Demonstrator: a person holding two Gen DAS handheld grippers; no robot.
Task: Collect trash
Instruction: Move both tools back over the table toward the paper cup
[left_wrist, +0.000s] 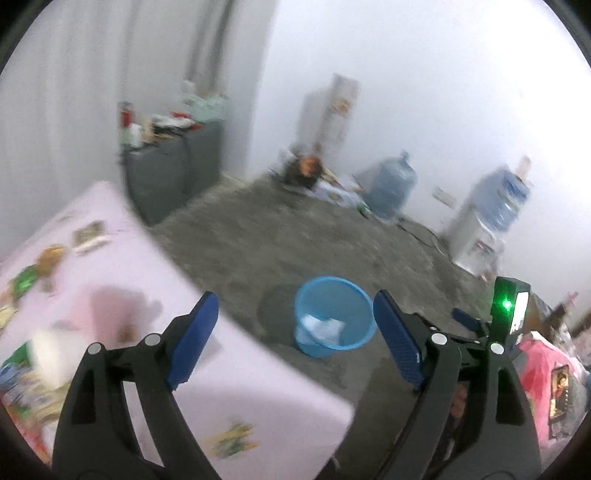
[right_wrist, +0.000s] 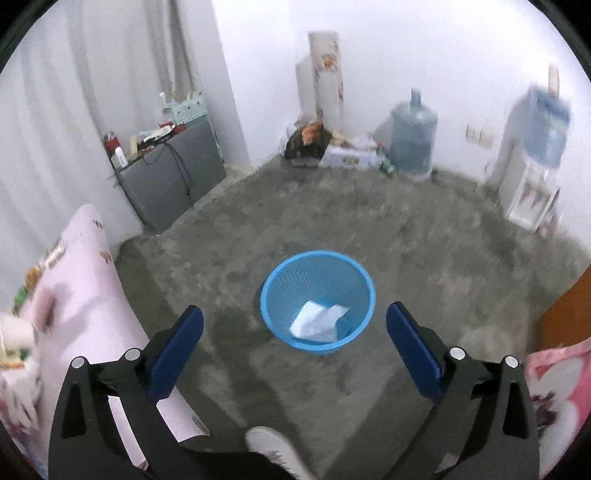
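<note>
A blue mesh bin (right_wrist: 317, 301) stands on the grey carpet with crumpled white paper (right_wrist: 318, 320) inside; it also shows in the left wrist view (left_wrist: 332, 315). My right gripper (right_wrist: 294, 332) is open and empty, above and in front of the bin. My left gripper (left_wrist: 293, 325) is open and empty, over the edge of a pink-covered table (left_wrist: 155, 295). Wrappers (left_wrist: 24, 282) and a white cup-like item (left_wrist: 50, 354) lie blurred on the table's left part. The other gripper's body with a green light (left_wrist: 508, 304) shows at the right.
A grey cabinet (right_wrist: 173, 177) with clutter stands by the curtain. Water bottles (right_wrist: 413, 134), a dispenser (right_wrist: 532, 166) and a pile of things (right_wrist: 314, 142) line the far wall. A pink patterned cloth (right_wrist: 557, 402) is at the right. A white shoe (right_wrist: 275, 448) is at the bottom.
</note>
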